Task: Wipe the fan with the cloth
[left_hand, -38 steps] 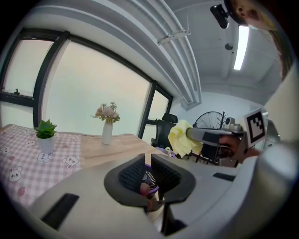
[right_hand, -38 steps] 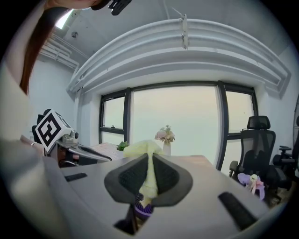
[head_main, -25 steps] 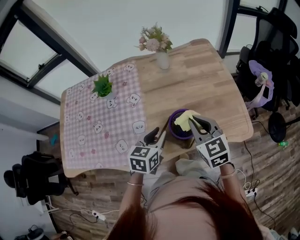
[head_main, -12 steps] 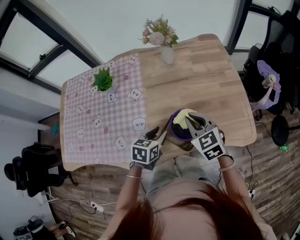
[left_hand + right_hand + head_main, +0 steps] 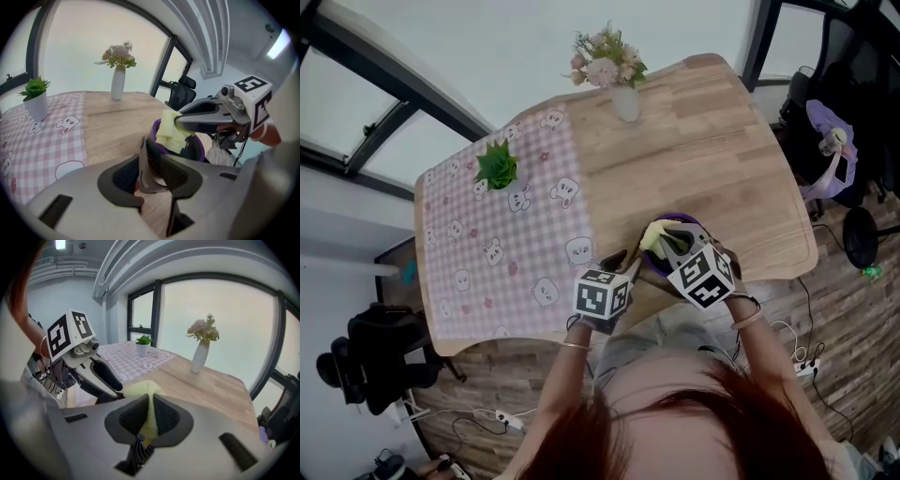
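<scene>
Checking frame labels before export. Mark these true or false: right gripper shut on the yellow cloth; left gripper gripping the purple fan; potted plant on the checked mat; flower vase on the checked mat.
1. The right gripper is shut on the yellow cloth. True.
2. The left gripper grips the purple fan. False: its jaws have just been opening, with nothing between them.
3. The potted plant stands on the checked mat. True.
4. The flower vase stands on that mat. False: it stands on the bare wood of the table.
</scene>
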A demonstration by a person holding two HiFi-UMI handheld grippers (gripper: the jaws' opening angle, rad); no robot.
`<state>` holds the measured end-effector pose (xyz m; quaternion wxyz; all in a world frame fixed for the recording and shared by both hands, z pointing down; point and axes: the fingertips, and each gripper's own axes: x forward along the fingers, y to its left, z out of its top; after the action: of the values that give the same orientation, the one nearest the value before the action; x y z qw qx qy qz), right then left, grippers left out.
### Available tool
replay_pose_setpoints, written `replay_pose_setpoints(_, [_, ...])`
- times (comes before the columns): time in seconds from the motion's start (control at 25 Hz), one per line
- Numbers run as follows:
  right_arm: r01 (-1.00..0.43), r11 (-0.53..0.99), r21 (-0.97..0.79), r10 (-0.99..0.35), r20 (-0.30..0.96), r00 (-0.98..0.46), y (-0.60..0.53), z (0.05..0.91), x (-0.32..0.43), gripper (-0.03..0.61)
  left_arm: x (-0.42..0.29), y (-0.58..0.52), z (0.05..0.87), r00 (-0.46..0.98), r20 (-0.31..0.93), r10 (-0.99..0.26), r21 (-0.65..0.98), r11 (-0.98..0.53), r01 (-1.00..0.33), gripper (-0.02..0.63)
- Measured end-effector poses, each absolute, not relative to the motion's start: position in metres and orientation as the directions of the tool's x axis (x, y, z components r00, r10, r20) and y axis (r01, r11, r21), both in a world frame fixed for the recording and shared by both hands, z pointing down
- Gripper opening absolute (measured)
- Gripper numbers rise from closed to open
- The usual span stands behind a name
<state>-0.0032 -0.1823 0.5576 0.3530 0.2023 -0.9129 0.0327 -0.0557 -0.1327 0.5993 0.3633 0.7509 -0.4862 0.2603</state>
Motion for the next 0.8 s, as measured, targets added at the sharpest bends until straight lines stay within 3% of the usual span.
replay_pose_setpoints(0.36, [-0.393,0.915,0.089,-0.328,0.731,-0.599,-0.185,0.580,-0.009,0.025,-0.057,-0.139,0.615,0.423,0.758,-0.496,0.316,-0.288,-0.904,0.132])
replay_pose_setpoints(0.8, [-0.413,0.907,0.075,-0.299,0.807,-0.509,-0.189,0.596,-0.017,0.025,-0.055,-0.141,0.620,0.460,0.746,-0.482,0.379,-0.261,-0.888,0.084])
